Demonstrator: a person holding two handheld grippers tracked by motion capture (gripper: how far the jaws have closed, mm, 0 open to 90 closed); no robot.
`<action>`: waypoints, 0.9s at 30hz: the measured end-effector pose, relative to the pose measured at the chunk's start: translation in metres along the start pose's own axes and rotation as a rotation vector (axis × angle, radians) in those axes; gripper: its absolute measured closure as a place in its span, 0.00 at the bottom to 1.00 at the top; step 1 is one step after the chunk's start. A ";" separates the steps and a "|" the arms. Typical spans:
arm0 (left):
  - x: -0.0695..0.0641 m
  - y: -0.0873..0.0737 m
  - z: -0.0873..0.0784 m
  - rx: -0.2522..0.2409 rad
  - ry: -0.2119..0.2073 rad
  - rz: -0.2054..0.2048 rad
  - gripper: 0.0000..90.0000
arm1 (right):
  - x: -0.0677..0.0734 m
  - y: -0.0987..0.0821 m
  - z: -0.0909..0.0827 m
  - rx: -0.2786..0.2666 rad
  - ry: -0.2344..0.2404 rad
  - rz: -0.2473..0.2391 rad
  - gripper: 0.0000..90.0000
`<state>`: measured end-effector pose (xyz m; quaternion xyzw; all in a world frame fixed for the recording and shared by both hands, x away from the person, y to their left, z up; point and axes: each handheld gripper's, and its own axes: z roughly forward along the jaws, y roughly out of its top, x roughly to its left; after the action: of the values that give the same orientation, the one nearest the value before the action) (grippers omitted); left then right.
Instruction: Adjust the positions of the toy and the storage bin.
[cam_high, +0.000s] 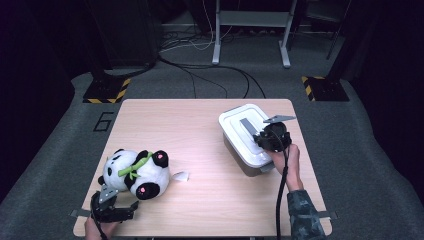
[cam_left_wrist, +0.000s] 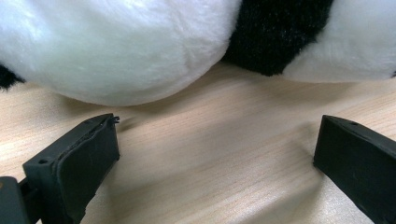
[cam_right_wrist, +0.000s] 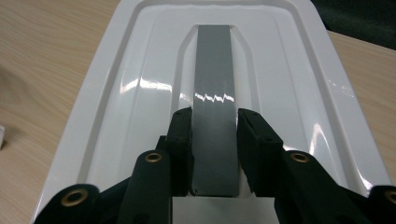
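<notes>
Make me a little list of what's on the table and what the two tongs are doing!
table: light wood
toy: panda plush lying at the near left
small thing: white scrap beside the panda
box: white box with lid at the right
left tongs: open, on the table just short of the panda, not touching it
right tongs: shut on the grey handle of the lid

One panda plush (cam_high: 136, 173), one lidded box (cam_high: 248, 138)

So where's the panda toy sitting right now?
In the high view the panda toy lies at the table's near left, just beyond the open left gripper.
</notes>
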<state>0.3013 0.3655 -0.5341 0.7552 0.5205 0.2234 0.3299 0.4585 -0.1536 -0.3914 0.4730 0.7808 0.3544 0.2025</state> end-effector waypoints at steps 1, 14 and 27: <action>0.000 0.000 0.000 0.000 0.000 0.000 0.00 | 0.001 -0.001 0.000 -0.008 0.004 -0.009 0.74; 0.000 0.000 0.000 0.000 0.000 0.000 0.00 | 0.024 -0.007 -0.005 -0.011 0.012 -0.024 0.74; 0.000 0.000 0.000 -0.002 -0.003 -0.005 0.00 | 0.044 -0.010 -0.007 -0.013 0.033 -0.028 0.74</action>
<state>0.3011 0.3657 -0.5342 0.7540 0.5215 0.2221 0.3321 0.4275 -0.1204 -0.3932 0.4548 0.7884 0.3641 0.1977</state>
